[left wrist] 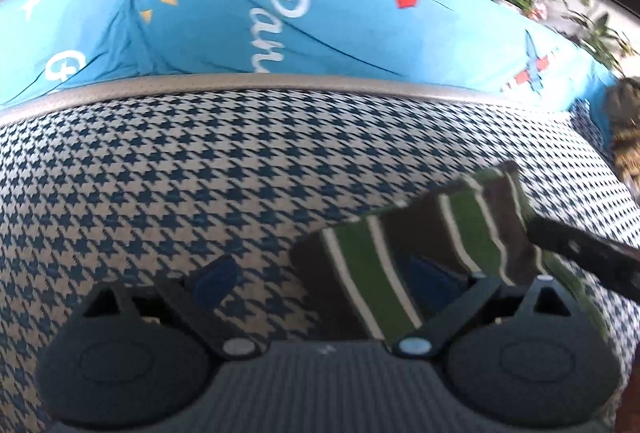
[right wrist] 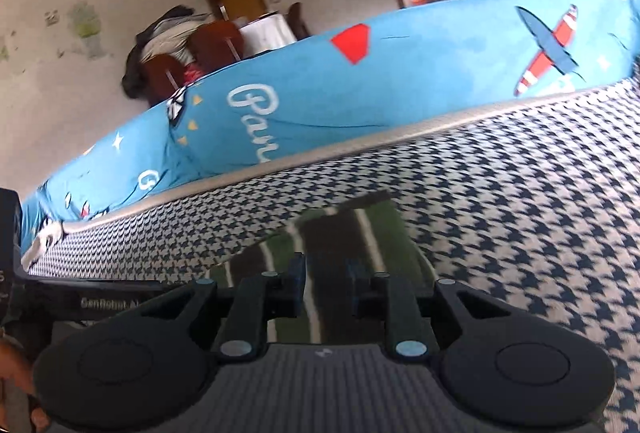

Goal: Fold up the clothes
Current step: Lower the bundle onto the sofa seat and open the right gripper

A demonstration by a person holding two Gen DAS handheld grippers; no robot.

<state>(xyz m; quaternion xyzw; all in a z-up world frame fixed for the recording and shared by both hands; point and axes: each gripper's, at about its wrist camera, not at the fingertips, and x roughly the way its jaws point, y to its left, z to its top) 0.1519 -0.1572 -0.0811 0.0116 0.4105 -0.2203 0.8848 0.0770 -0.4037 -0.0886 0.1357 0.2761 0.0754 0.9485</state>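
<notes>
- The striped cloth [left wrist: 420, 257], brown and green with thin white lines, lies on the houndstooth seat cushion [left wrist: 200, 169] of a sofa, toward its near right part.
- The right tool [right wrist: 326, 287] has its fingers drawn close with the cloth running up between them. The pads seem to pinch it, so I judge it is gripping the cloth at the near end.
- The left tool [left wrist: 326, 279] stands wide open. Its left finger [left wrist: 216, 279] is over bare cushion, and its right finger sits at or under the cloth's edge. Nothing is pinched there.
- In the left wrist view the cloth lies to the right of the left tool's middle, with its long axis running from near left up to far right. The right tool's dark finger [left wrist: 584, 253] comes in at that far right corner.
- The stripes cross the long axis, so any fold along the length would bring stripe onto stripe.
- The right hand is plainly the nearer, already on the cloth. The left would need to shift rightward to take the free edge.
- Behind the cushion a blue cover [left wrist: 320, 25] carries white script. I can read "Pan" or "Par" before the cushion's rim [left wrist: 280, 83] cuts it off, and a lone "G" further left.
- On the left tool's body, at the left edge of the right wrist view, small pale print [right wrist: 108, 303] reads roughly "GenRobot AI". The end is hidden.
</notes>
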